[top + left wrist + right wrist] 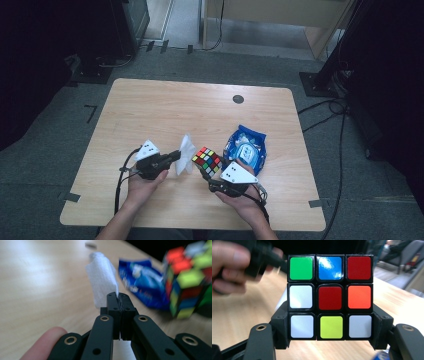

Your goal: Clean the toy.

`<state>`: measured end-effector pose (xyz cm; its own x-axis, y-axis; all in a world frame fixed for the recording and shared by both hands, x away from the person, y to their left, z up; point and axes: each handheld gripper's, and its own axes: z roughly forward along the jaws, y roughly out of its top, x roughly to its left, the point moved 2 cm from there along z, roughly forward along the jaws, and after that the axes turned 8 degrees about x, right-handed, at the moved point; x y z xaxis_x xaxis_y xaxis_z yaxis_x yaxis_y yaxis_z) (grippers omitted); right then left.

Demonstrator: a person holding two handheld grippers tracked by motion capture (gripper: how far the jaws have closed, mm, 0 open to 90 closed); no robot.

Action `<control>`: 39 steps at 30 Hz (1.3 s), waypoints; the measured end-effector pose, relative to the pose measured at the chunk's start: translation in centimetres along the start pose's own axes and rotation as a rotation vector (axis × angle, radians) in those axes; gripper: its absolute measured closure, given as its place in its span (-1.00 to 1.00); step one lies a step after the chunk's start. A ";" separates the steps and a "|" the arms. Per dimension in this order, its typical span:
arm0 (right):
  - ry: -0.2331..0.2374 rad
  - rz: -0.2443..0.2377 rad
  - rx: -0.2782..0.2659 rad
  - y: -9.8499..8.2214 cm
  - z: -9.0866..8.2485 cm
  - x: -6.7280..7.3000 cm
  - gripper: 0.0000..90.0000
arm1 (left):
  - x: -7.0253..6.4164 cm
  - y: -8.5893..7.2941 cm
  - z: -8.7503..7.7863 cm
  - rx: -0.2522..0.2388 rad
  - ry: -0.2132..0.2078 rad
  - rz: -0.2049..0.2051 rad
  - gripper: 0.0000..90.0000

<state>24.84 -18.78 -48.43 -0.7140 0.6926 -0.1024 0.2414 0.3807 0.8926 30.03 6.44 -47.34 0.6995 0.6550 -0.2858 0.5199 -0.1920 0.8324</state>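
Beside the cube (207, 160), on its left in the high view, the left gripper (176, 155) has its jaws pressed together on the edge of a white wipe (185, 154), which stands up from the jaws and hangs clear of the table (165, 105). In the left gripper view the two black jaws meet flat with the wipe (102, 277) caught between their tips, the sheet rising above them in a folded strip; a fingertip (42, 340) of the holding hand shows low beside the jaws.

The cube sits between the jaws of the right gripper (204, 172), lifted off the table near its front edge. In the right gripper view the pads clamp the cube (330, 296) at its bottom row, one on each side, so the jaws stand wide apart and pinch it. The face turned to that camera shows green, blue and red on top, white, red and orange in the middle, and white, yellow and white below.

Just right of the cube in the high view lies a blue pack (246, 147), flat on the table with its top torn open. In the left gripper view the pack (145, 282) lies behind the cube (190, 280), blurred. In the right gripper view the left hand (232, 265) appears to the upper left of the cube, also blurred.
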 end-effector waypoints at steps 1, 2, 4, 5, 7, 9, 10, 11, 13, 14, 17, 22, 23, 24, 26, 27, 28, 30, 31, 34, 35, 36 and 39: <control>0.013 -0.011 0.005 0.0 0.2 0.3 -0.24 | 0.0 0.2 -0.5 -0.029 -0.023 -0.006 1.00; 0.023 -0.023 0.011 0.1 0.4 0.7 -0.24 | 0.0 0.5 -1.0 -0.047 -0.036 -0.012 1.00; 0.044 -0.039 0.019 0.1 0.8 1.3 -0.24 | -0.2 0.8 -1.6 -0.070 -0.080 -0.021 1.00; 0.049 -0.048 0.022 0.2 1.0 1.6 -0.24 | -0.4 0.9 -1.8 -0.080 -0.101 -0.021 1.00; 0.058 -0.057 0.030 0.2 1.4 2.1 -0.24 | -1.0 1.2 -2.1 -0.091 -0.164 -0.017 1.00; 0.063 -0.054 0.027 0.3 1.7 2.4 -0.24 | -1.7 1.2 -2.1 -0.078 -0.202 0.001 1.00; 0.065 -0.061 0.025 0.4 1.8 2.6 -0.24 | -2.0 1.2 -2.0 -0.073 -0.219 0.001 1.00; 0.065 -0.065 0.021 0.4 1.8 2.7 -0.24 | -2.4 1.2 -1.8 -0.067 -0.247 0.002 1.00; 0.067 -0.070 0.011 0.6 1.8 2.8 -0.24 | -2.8 1.0 -1.4 -0.049 -0.286 0.007 1.00; 0.064 -0.070 0.010 0.6 1.8 2.9 -0.24 | -3.0 0.9 -1.2 -0.045 -0.306 0.002 1.00; 0.053 -0.079 0.018 0.6 2.0 2.9 -0.24 | -3.4 0.7 -1.1 -0.052 -0.392 -0.030 1.00; 0.042 -0.088 0.015 0.5 2.3 3.1 -0.23 | -3.5 0.7 -1.2 -0.049 -0.404 -0.021 0.99; 0.036 -0.090 0.015 0.6 2.3 3.1 -0.24 | -3.3 0.7 -1.3 -0.049 -0.395 -0.027 0.99; 0.031 -0.087 0.017 0.6 2.2 3.0 -0.24 | -3.0 0.7 -1.3 -0.046 -0.381 -0.029 0.99; 0.019 -0.079 0.005 0.7 2.0 2.7 -0.24 | -2.4 0.5 -1.3 -0.043 -0.367 -0.043 0.99; 0.011 -0.072 0.000 0.7 1.9 2.6 -0.24 | -2.1 0.4 -1.3 -0.044 -0.364 -0.049 0.99; 0.003 -0.064 -0.005 0.8 1.7 2.4 -0.24 | -1.9 0.4 -1.3 -0.043 -0.358 -0.051 0.99; -0.006 -0.048 -0.009 0.8 1.6 2.2 -0.23 | -2.0 0.4 -1.4 -0.044 -0.365 -0.056 0.99; -0.006 -0.041 -0.006 0.7 1.7 2.1 -0.24 | -2.3 0.5 -1.4 -0.046 -0.379 -0.049 0.99; -0.003 -0.048 0.008 0.6 1.9 2.4 -0.23 | -3.5 0.7 -1.2 -0.048 -0.402 -0.019 0.98; -0.004 -0.050 0.014 0.5 2.0 2.5 -0.24 | -3.7 0.8 -1.2 -0.044 -0.389 -0.002 0.97; -0.005 -0.050 0.019 0.5 2.0 2.5 -0.24 | -3.7 0.8 -1.1 -0.039 -0.376 -0.003 0.97; -0.003 -0.048 0.023 0.5 2.0 2.6 -0.24 | -2.8 0.6 -1.0 -0.032 -0.334 -0.033 0.98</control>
<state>24.39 -15.59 -49.17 -0.7228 0.6753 -0.1463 0.2217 0.4272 0.8765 27.90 5.26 -45.52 0.8072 0.3835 -0.4487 0.5331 -0.1477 0.8330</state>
